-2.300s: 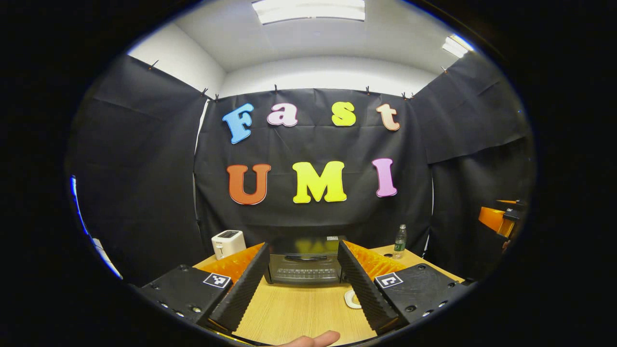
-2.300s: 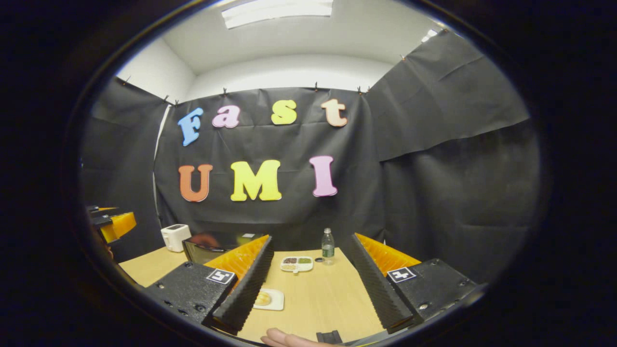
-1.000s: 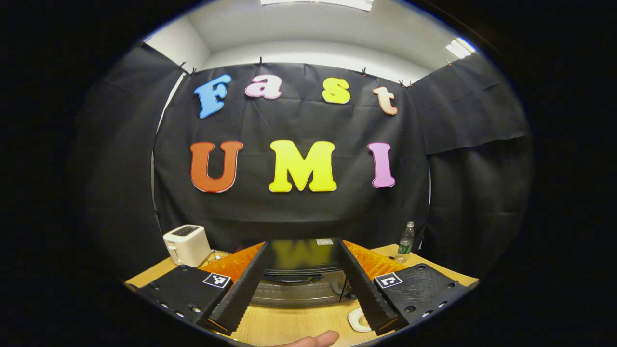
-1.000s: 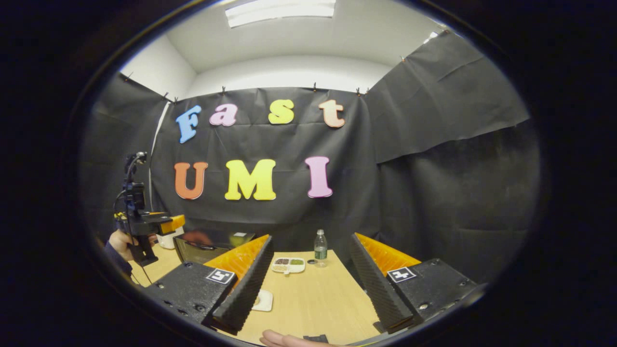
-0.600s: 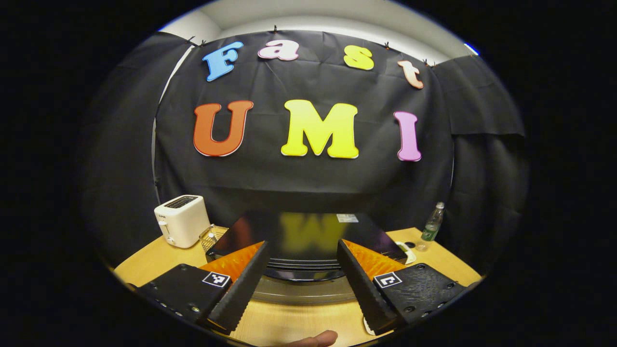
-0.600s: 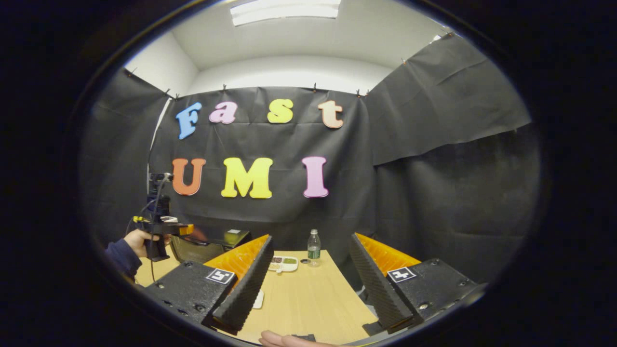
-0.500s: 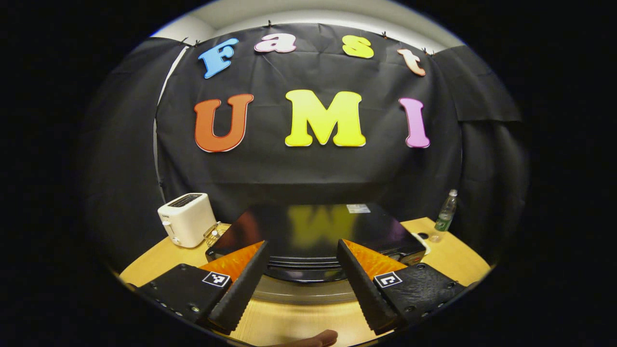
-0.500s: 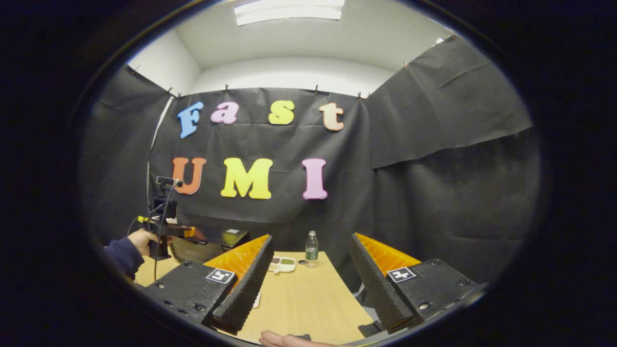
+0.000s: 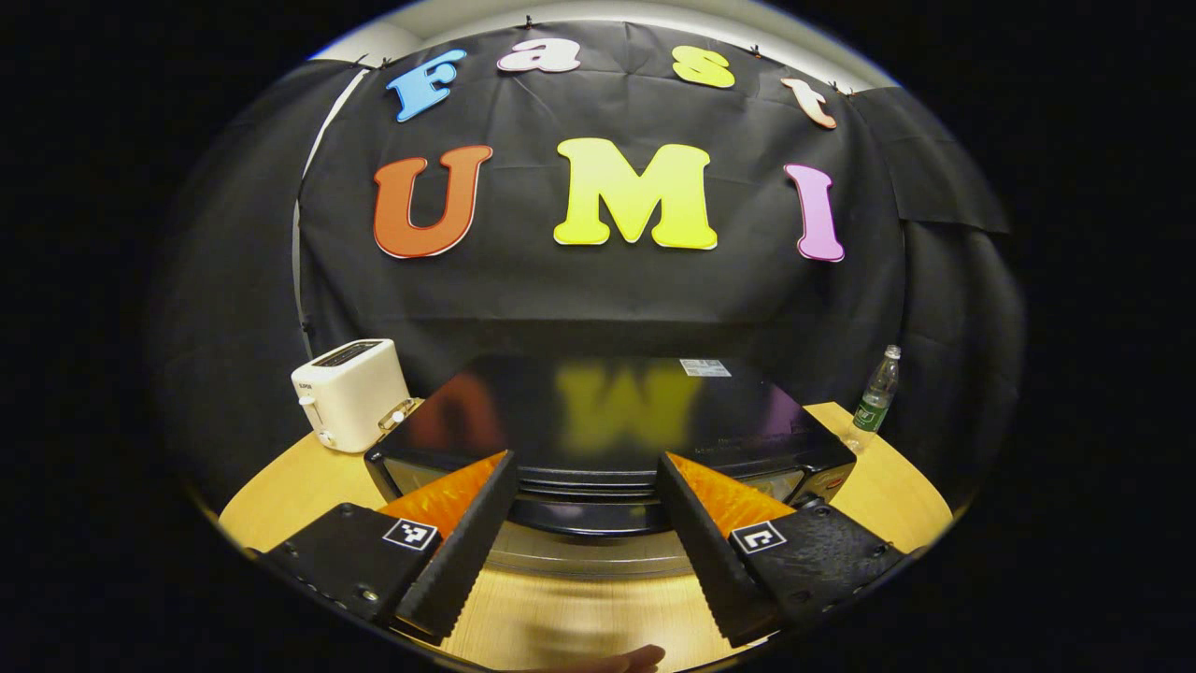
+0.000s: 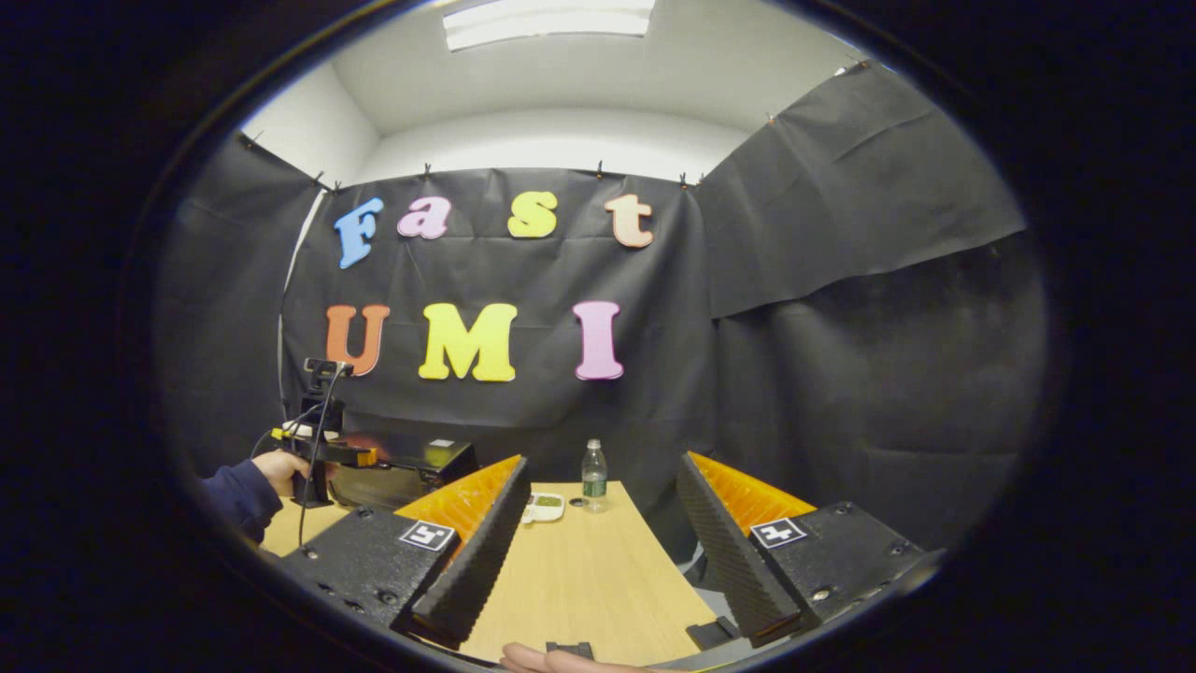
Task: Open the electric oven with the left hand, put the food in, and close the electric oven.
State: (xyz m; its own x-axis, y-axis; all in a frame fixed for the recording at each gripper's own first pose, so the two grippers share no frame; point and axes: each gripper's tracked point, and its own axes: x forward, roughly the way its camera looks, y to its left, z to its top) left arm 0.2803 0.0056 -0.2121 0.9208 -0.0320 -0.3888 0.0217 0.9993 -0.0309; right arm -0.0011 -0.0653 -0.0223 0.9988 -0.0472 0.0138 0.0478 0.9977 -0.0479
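Observation:
The black electric oven stands close in front in the left gripper view, seen from just above its glossy top. Its dark handle runs along the front upper edge, and the door looks closed. My left gripper is open, its fingers straddling the middle of that handle without pressing on it. In the right gripper view the same left gripper, held by a hand, hovers at the oven front. My right gripper is open and holds nothing above the wooden table.
A white toaster sits left of the oven. A water bottle stands to its right near the back wall, bottle beside a small sectioned dish. A fingertip shows at the lower edge.
My left gripper has moved forward and slightly down onto the oven's front edge; the oven looms larger. The right gripper turned a little right, and the food plate slid behind its left finger.

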